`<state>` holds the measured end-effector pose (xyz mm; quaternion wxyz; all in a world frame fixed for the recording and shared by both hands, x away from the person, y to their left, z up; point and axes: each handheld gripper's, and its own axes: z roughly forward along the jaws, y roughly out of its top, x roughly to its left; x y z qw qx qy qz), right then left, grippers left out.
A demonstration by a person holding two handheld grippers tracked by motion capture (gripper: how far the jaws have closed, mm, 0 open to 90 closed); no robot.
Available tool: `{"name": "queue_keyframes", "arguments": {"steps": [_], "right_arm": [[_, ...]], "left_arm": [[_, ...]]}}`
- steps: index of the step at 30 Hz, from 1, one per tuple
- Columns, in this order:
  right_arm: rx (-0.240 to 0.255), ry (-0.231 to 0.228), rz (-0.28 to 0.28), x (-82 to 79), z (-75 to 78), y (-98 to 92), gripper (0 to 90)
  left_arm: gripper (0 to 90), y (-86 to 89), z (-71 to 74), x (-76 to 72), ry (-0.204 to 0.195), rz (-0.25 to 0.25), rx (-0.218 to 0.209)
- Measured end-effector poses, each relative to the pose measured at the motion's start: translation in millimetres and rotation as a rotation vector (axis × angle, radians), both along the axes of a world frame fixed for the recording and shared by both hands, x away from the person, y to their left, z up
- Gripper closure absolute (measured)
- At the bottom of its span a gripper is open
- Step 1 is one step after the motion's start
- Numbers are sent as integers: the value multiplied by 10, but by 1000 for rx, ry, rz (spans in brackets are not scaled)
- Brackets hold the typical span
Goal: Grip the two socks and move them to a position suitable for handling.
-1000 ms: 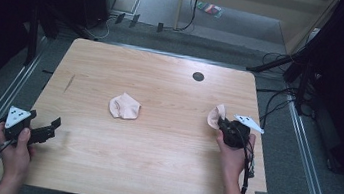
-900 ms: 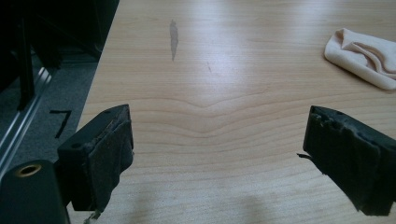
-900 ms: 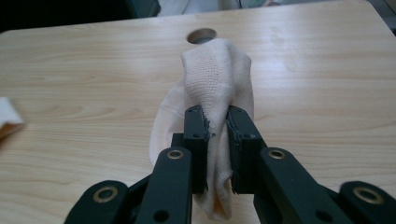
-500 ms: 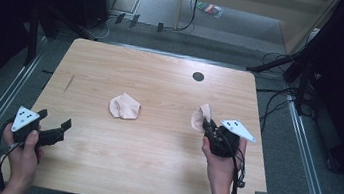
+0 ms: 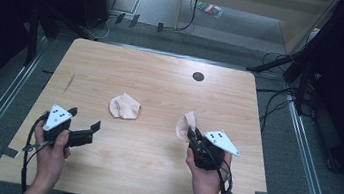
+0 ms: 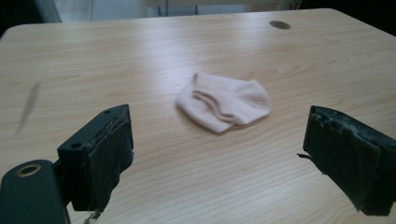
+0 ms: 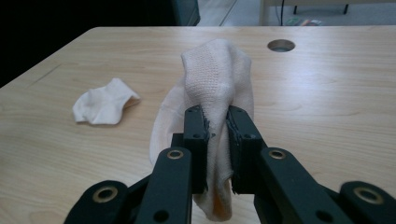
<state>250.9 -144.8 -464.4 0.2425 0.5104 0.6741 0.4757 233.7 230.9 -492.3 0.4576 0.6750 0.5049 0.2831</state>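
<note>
I see a pale pink sock [image 7: 217, 88] pinched between the closed jaws of my right gripper [image 7: 217, 122], lifted above the right part of the wooden table [image 5: 149, 175], its cloth bunching up past the pads and hanging below them. A second pale sock [image 5: 125, 106] lies crumpled flat near the table's middle, well apart from the first. My left gripper [image 6: 219, 154] hovers near that sock, jaws spread wide and empty, aimed towards it.
</note>
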Motion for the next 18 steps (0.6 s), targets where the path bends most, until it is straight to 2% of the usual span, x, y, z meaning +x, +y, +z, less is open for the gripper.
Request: {"name": "queue_keyframes", "arguments": {"steps": [2,3,8,10,11,13,16,17,18], "right_arm": [[2,4,7,-20,-1,32,799],[-1,1,27,-60,-3,99,799],[-9,7,71,-157,-27,288,799],[-12,13,76,-183,-37,331,799],[-7,25,104,-231,-69,409,799],[-10,30,117,-265,-101,469,799],[-20,38,142,-299,-178,574,799],[-22,44,154,-303,-212,607,798],[-27,53,161,-310,-249,643,798]], "left_arm": [[93,-62,8,1,-2,-10,-4],[93,-171,26,-5,-8,-36,-12],[93,-364,19,-69,-13,-104,-3],[93,-379,1,-90,-14,-114,2],[93,-385,-45,-131,-2,-129,2],[93,-375,-91,-165,13,-137,-2],[93,-353,-133,-186,29,-150,-26],[93,-319,-176,-182,56,-165,-81],[93,-320,-193,-180,60,-164,-74]]}}
